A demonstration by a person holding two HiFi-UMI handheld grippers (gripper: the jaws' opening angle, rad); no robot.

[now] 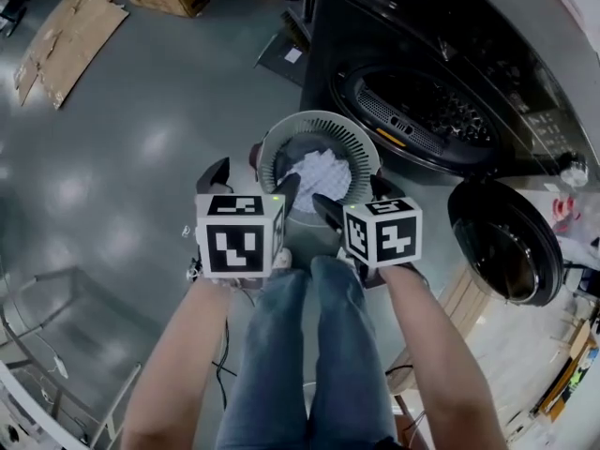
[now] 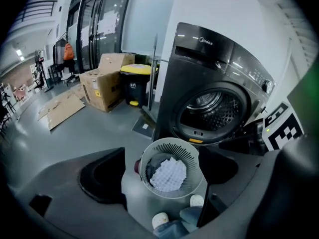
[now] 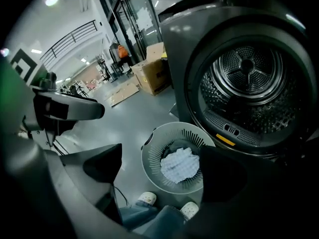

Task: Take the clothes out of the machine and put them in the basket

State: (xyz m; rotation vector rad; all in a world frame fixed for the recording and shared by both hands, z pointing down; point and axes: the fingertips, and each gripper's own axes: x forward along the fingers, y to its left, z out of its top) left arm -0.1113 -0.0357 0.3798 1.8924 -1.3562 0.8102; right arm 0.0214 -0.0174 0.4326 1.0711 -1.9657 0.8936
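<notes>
The person is standing on the grey floor [image 1: 141,129] in front of the machine [image 1: 441,111], holding both tools over the basket [image 1: 319,120]. The left hand-held gripper [image 1: 251,181] is pointing steeply down with its jaws spread wide, and nothing is sitting between them; its own view is showing only the basket far below in the gap. The right hand-held gripper [image 1: 353,198] is hanging just beside it, also gaping wide and gripping nothing.

The clothes [image 1: 317,169] are lying inside the basket, a white checked piece resting on top of something darker. The basket is sitting on the floor just in front of the machine's round opening, near the person's shoes [image 2: 197,200]. The machine's door [image 1: 506,242] is hanging open at the right in the head view. A cardboard box [image 2: 102,86] is standing well apart, beyond the machine.
</notes>
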